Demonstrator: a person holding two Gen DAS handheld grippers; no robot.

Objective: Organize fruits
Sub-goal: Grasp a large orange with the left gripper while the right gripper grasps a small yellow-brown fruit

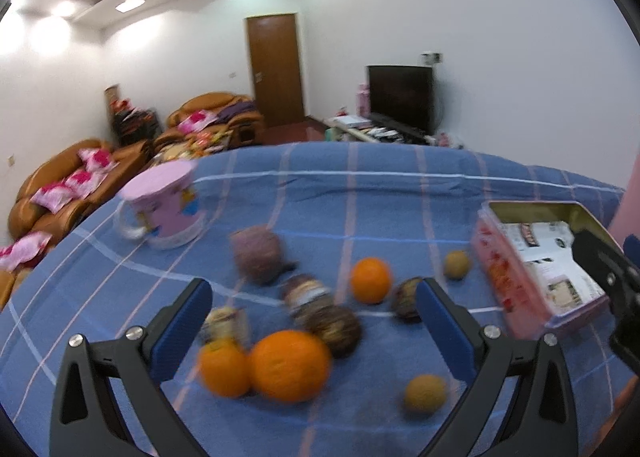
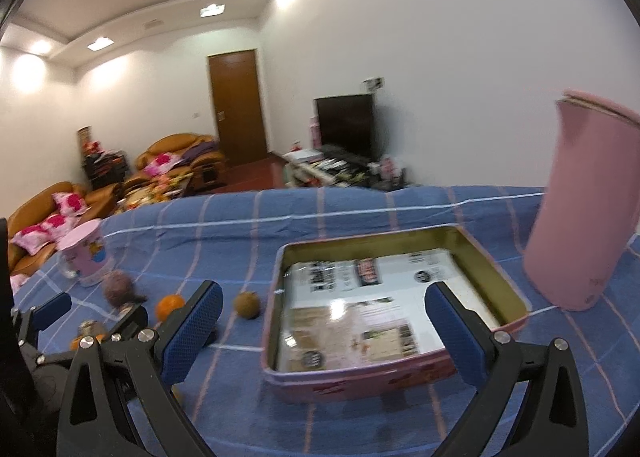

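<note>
Several fruits lie on the blue checked cloth [image 1: 360, 197]. A large orange [image 1: 290, 365] and a smaller orange [image 1: 224, 371] sit side by side in front of my open, empty left gripper [image 1: 314, 321]. A third orange [image 1: 371, 280] lies farther back, among dark round fruits [image 1: 334, 329] and small brown ones [image 1: 425, 393]. A pink tin box [image 2: 384, 381] with printed paper inside lies open under my open, empty right gripper [image 2: 324, 331]; it also shows in the left wrist view [image 1: 536, 265]. A small brown fruit [image 2: 246, 305] sits left of the tin.
A pink upside-down cup [image 1: 166, 213] stands at the back left of the cloth. A tall pink cup [image 2: 584, 209] stands right of the tin. Sofas, a door and a television stand beyond the table's far edge.
</note>
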